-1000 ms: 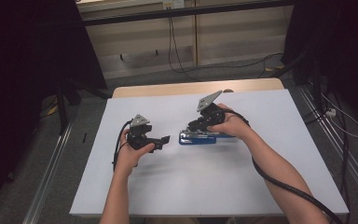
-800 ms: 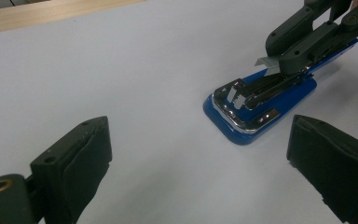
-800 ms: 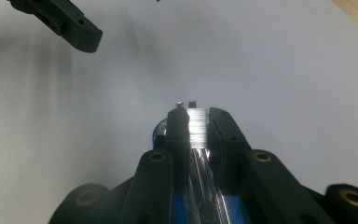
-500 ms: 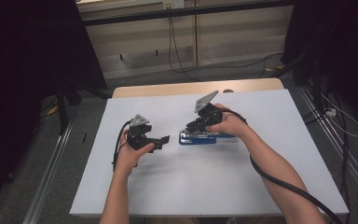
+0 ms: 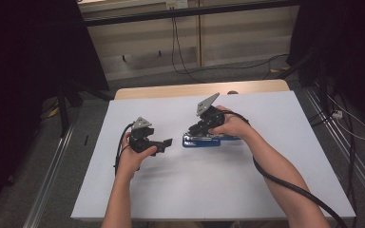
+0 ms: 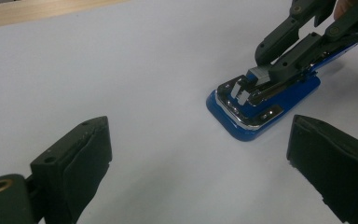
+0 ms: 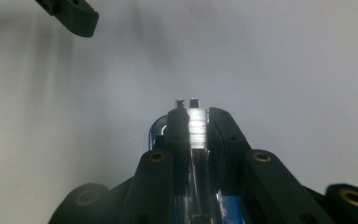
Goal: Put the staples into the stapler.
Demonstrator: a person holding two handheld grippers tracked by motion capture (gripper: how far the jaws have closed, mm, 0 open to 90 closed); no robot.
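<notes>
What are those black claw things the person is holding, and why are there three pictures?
Each hand holds a squeezing tool with two black jaws. One picture looks down from above the white table. The other two come from little cameras riding on the tools. On the table lies a blue stapler. The right tool is squeezed shut on the stapler's silver metal arm, as its own camera shows. The left tool hovers nearby with its jaws wide open, holding nothing, pointing toward the stapler.

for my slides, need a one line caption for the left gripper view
Open left gripper faces a blue stapler on the white table, its metal arm clamped by the right gripper.
</notes>
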